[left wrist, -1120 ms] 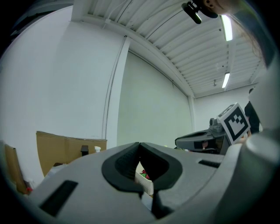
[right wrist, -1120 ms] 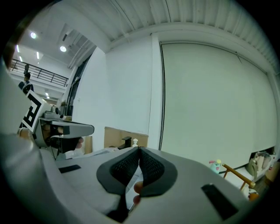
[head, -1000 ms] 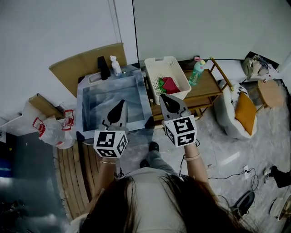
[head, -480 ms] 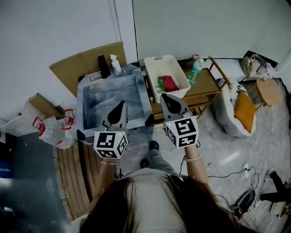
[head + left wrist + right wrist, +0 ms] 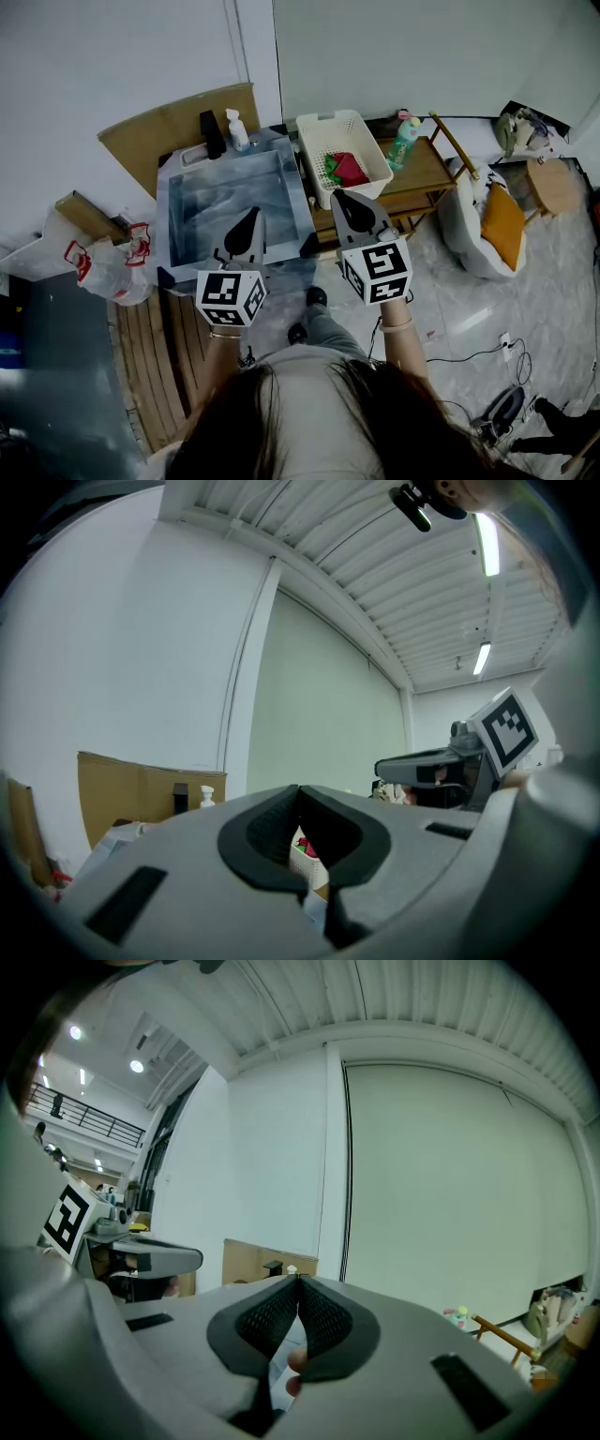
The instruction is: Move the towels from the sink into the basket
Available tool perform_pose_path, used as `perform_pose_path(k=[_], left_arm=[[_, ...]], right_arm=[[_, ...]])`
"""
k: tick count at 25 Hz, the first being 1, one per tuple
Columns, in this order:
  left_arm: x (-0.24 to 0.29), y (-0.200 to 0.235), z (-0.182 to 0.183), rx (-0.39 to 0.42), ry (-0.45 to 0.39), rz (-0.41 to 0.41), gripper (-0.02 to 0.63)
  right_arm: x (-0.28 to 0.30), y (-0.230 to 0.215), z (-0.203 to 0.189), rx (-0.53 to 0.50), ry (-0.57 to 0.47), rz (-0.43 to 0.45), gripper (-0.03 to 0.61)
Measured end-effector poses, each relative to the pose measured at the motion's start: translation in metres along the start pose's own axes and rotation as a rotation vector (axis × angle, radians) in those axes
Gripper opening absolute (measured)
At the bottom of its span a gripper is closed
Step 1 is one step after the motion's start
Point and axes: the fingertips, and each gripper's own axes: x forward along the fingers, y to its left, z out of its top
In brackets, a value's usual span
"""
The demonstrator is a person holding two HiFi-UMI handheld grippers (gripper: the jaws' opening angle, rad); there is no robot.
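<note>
The steel sink point(image 5: 178, 246) stands in front of me, and its basin shows only bare metal. To its right is the white basket point(image 5: 342, 131), with a red towel point(image 5: 352, 172) and a green towel point(image 5: 332, 172) lying inside. My left gripper point(image 5: 249, 217) hovers over the sink's near right part, shut with nothing in it. My right gripper point(image 5: 339, 199) hangs just in front of the basket, also shut and empty. In the left gripper view the jaws point(image 5: 298, 789) meet at the tips, and the basket point(image 5: 305, 859) peeks through behind them. The right gripper point(image 5: 298, 1279) points level at the wall.
A white soap bottle point(image 5: 238, 131) and a dark holder point(image 5: 212, 135) stand on the sink's back rim, with cardboard point(image 5: 173, 127) behind. A green bottle point(image 5: 405, 142) stands on a wooden table point(image 5: 431, 178). An armchair with an orange cushion point(image 5: 504, 232) is at the right. A plastic bag point(image 5: 112, 267) lies at the left.
Both grippers have kept their places. Only a person's legs at the lower right edge of the head view have shifted.
</note>
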Motion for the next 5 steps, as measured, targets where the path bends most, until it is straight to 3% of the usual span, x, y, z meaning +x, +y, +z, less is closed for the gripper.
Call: perform_pose_path(k=[5], left_arm=[[0.0004,0.0103,-0.0039,-0.015,0.000,0.004,0.009]], right_arm=[[0.0083,0.0030,0.0014,-0.007,-0.001,-0.004,0.025]])
